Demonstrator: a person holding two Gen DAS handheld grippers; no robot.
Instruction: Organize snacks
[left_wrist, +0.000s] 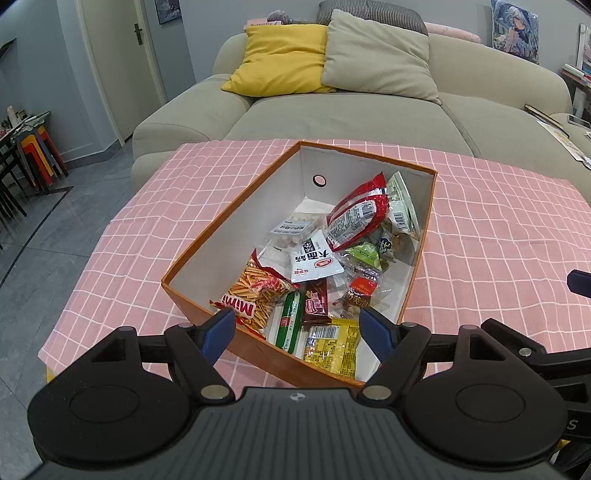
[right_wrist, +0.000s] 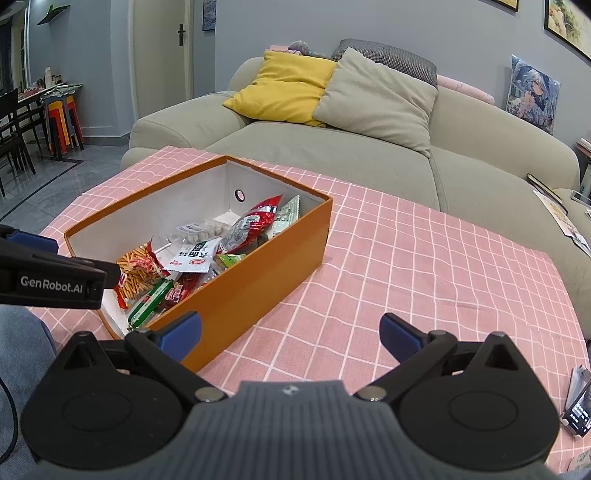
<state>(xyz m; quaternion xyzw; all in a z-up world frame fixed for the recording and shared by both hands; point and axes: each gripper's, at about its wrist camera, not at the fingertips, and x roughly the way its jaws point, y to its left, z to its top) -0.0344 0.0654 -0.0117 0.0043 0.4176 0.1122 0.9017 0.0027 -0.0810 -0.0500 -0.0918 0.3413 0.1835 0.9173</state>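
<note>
Left wrist view: the left gripper (left_wrist: 297, 328) hangs over the near end of the orange box (left_wrist: 207, 240), blue fingertips (left_wrist: 218, 334) spread wide, nothing between them; the box sits on the pink checked tablecloth (left_wrist: 498, 240) and the snacks are all inside it; the Mimi stick-snack bag (left_wrist: 255, 295) leans on the near rim at 7 o'clock, the yellow packet (left_wrist: 332, 347) lies at 6 o'clock, a green stick pack (left_wrist: 290, 325) and a dark red bar (left_wrist: 316, 304) lie between them; a white packet (left_wrist: 314, 262) sits mid-box, the big red bag (left_wrist: 358, 214) leans against the wall at 1 o'clock; right wrist view: the right gripper (right_wrist: 291, 332) is released too, spread over bare cloth, its left pad just by the box's near corner; a phone (right_wrist: 578, 410) lies at 4 o'clock; a beige sofa (right_wrist: 332, 147) with a yellow cushion (right_wrist: 288, 85) stands at 12 o'clock.
</note>
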